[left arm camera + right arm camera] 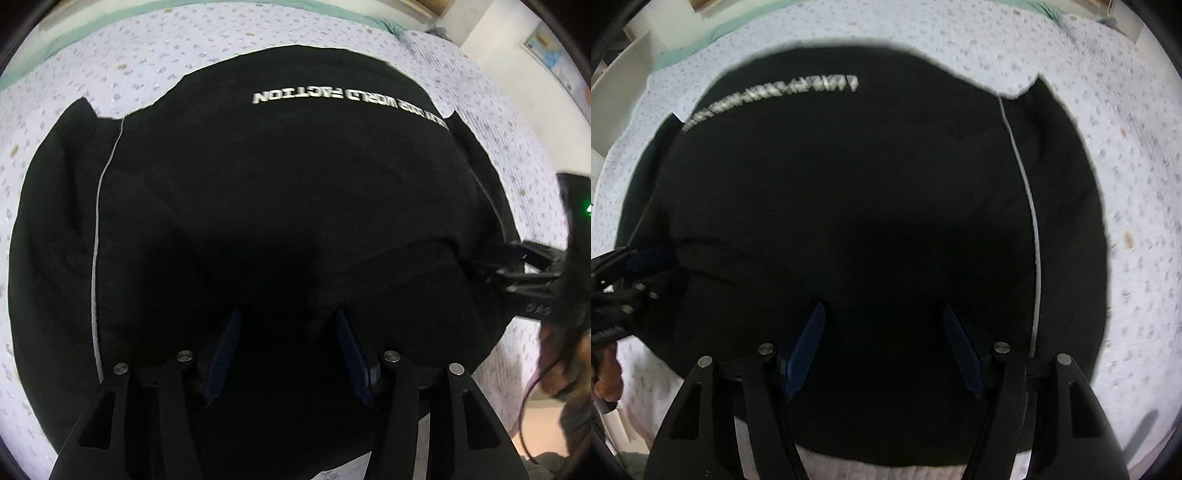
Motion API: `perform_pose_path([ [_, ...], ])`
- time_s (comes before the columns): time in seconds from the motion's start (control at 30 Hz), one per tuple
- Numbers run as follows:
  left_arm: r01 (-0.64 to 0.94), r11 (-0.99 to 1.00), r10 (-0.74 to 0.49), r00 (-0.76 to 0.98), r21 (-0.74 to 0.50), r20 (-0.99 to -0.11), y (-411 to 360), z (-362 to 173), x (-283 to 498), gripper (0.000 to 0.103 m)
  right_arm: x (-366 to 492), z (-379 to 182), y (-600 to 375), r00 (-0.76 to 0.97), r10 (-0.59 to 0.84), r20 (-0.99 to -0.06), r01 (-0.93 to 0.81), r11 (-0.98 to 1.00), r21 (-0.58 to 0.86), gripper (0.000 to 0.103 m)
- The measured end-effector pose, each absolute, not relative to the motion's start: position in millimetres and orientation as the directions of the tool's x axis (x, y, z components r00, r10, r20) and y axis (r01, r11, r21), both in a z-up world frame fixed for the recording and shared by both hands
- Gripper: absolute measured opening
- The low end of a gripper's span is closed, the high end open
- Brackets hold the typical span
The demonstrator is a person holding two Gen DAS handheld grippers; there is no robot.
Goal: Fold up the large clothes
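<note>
A large black garment (280, 206) with white lettering and a thin white seam line lies spread on a bed; it also fills the right wrist view (871, 206). My left gripper (286, 332) hovers over its near part, jaws open and empty, blue pads (225, 350) apart. My right gripper (882, 332) is also open and empty above the cloth, blue pads (807, 350) apart. The right gripper shows at the right edge of the left wrist view (532, 269). The other gripper shows at the left edge of the right wrist view (624, 280).
The bed has a pale floral quilt (147, 48) with a green edge (74, 29) at the far side. A wall and a poster (554, 51) stand beyond the bed. A hand (605, 376) holds the other gripper at the left.
</note>
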State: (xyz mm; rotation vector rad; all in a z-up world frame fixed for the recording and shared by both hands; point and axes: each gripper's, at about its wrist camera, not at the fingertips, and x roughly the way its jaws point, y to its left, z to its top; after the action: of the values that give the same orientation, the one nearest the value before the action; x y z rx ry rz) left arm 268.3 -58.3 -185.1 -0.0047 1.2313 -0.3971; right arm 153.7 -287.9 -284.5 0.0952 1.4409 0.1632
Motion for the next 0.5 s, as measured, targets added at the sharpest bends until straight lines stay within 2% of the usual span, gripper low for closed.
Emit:
perform_pose_path([
  [0.2,0.303,0.934,-0.271,0.248,-0.191,-0.93,-61.3,-164.7,267.0,0.056,159.6,-276.4,-288.3,0.084,0.161,-0.983,-0.052,0.986,0.157,0.067],
  [0.37,0.292,0.909,-0.386,0.322,-0.297,-0.865,-44.0,-108.8,285.8,0.056,181.6,-226.9,-304.3,0.206,0.201,-0.958,-0.046,0.98,0.196,0.067],
  [0.43,0.246,0.898,-0.43,0.328,-0.364,-0.841,-34.6,-104.8,304.1,0.056,198.0,-220.0,-310.8,0.236,0.222,-0.946,-0.022,0.975,0.223,0.067],
  [0.5,0.19,0.909,-0.414,0.315,-0.371,-0.854,-24.8,-116.6,325.4,0.056,216.3,-229.0,-315.1,0.229,0.214,-0.95,0.007,0.975,0.221,0.067],
])
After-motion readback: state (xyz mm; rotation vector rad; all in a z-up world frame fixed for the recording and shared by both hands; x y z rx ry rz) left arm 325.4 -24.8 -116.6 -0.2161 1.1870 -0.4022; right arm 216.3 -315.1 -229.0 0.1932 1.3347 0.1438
